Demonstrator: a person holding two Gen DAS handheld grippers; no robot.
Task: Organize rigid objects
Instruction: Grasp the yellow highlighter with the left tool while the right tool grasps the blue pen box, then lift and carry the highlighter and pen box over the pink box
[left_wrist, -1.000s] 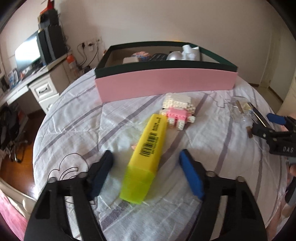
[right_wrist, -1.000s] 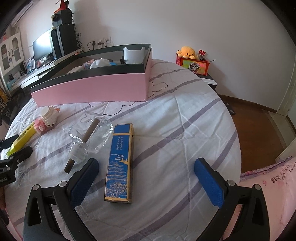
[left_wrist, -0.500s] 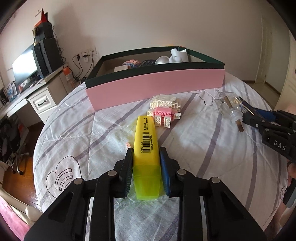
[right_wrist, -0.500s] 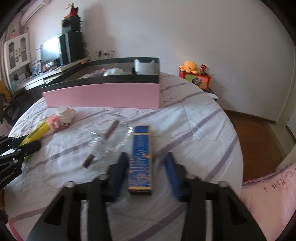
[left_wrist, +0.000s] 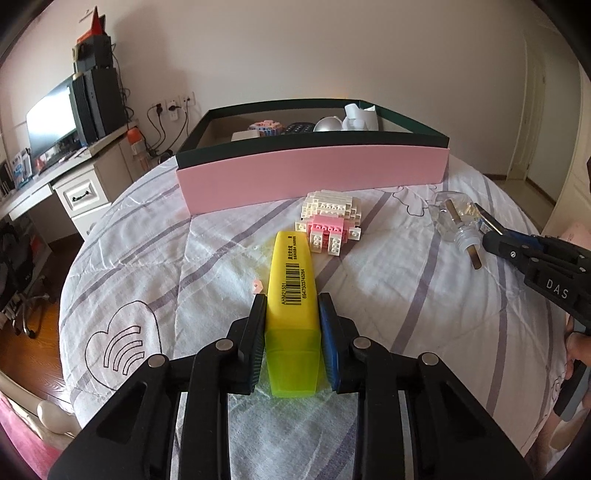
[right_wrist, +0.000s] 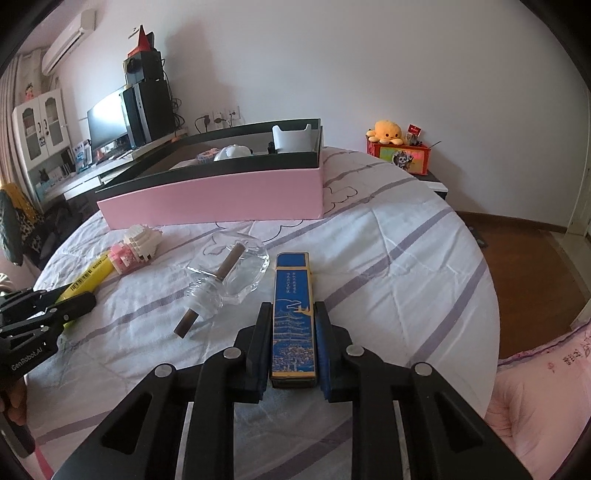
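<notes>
The left gripper is clenched on the chunky yellow plastic highlighter, its pads pressed flat against both sides of the pale translucent cap end. The marker lies flat on the white bedspread with lilac stripes, barcode up, its far end pointing at the pink-and-white toy built of small bricks just beyond it. A tiny pink chip sits on the cloth beside the marker's left edge.

The right gripper has the long flat blue box printed with a gold pagoda between its fingers — the jaws are closing, and both pads already sit against the box's long sides near its close end. The box lies flat on the cover, pointing away towards the storage box.

Just left of the blue box is a clear glass bottle on its side with a brown stick running through its neck and poking out towards the viewer.

Behind everything stands the large shallow box with pink outer walls and a dark green lining. Inside it are a white holder with two upturned corners, a rounded white object and some smaller bits I cannot make out.

From the left camera, the right gripper comes in from the right edge, its tip close by the bottle's neck.
</notes>
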